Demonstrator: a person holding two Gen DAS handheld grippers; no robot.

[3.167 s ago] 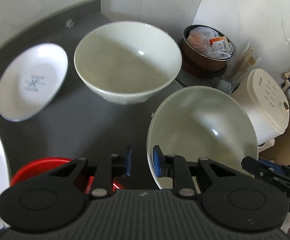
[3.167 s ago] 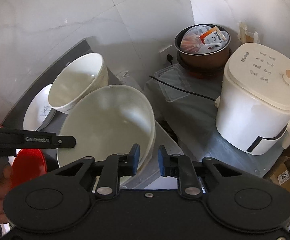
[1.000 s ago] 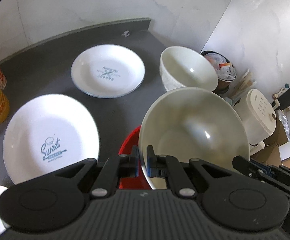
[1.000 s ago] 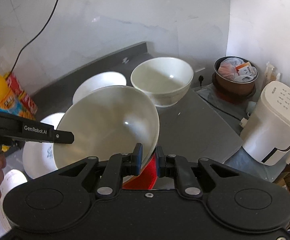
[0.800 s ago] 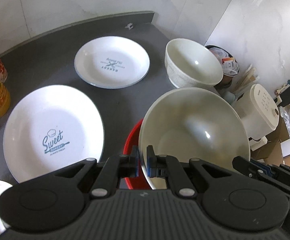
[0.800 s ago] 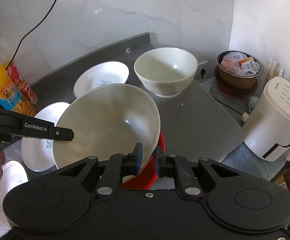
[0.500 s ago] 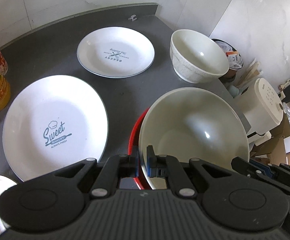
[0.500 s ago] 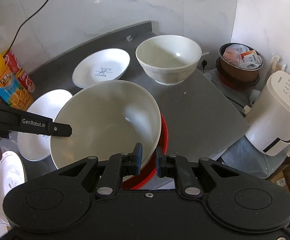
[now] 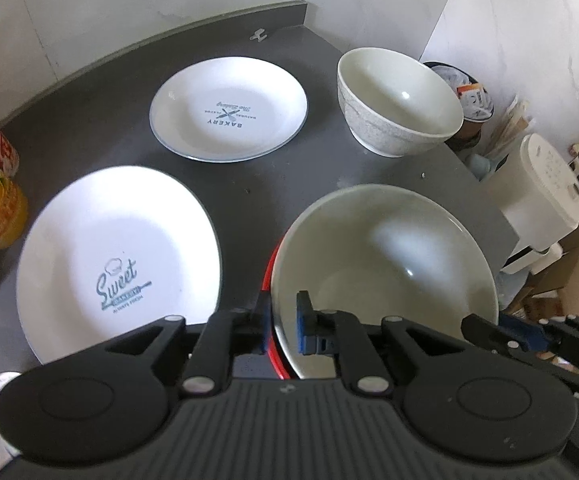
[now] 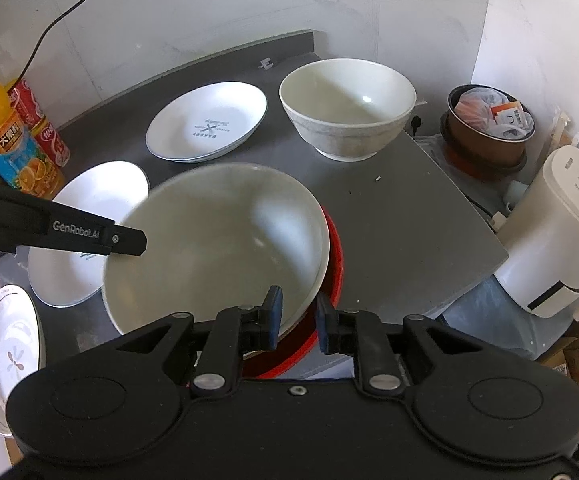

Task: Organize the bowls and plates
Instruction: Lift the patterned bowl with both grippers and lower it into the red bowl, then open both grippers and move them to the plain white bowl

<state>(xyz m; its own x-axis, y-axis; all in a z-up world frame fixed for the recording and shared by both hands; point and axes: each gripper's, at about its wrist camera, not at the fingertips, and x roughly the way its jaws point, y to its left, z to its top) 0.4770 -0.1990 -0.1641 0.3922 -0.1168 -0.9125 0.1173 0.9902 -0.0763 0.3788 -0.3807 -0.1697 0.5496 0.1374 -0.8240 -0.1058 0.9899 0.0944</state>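
The dark counter [image 10: 409, 208] before you carries the whole job: two printed white plates, the Sweet plate [image 9: 117, 256] near your left side and the Bakery plate [image 9: 229, 108] further back, a speckled bowl [image 10: 347, 108] at the far right corner, and a flowered plate [image 10: 9, 356] at the near left edge. The step in hand looks like nesting: you hold a big cream bowl [image 9: 381, 272] over a red bowl [image 10: 335, 264], and it seems to sit in or just above it; contact is hidden. Your left gripper [image 9: 283, 326] has its blue pads drawn in on the bowl's near-left rim, one pad inside, one outside. Your right gripper [image 10: 297, 318] straddles the opposite rim, though a gap shows beside the outer pad, so its grip looks loose. Next, I judge, you should settle the bowl level into the red one, then spread both sets of fingers and draw back without dragging the rim.
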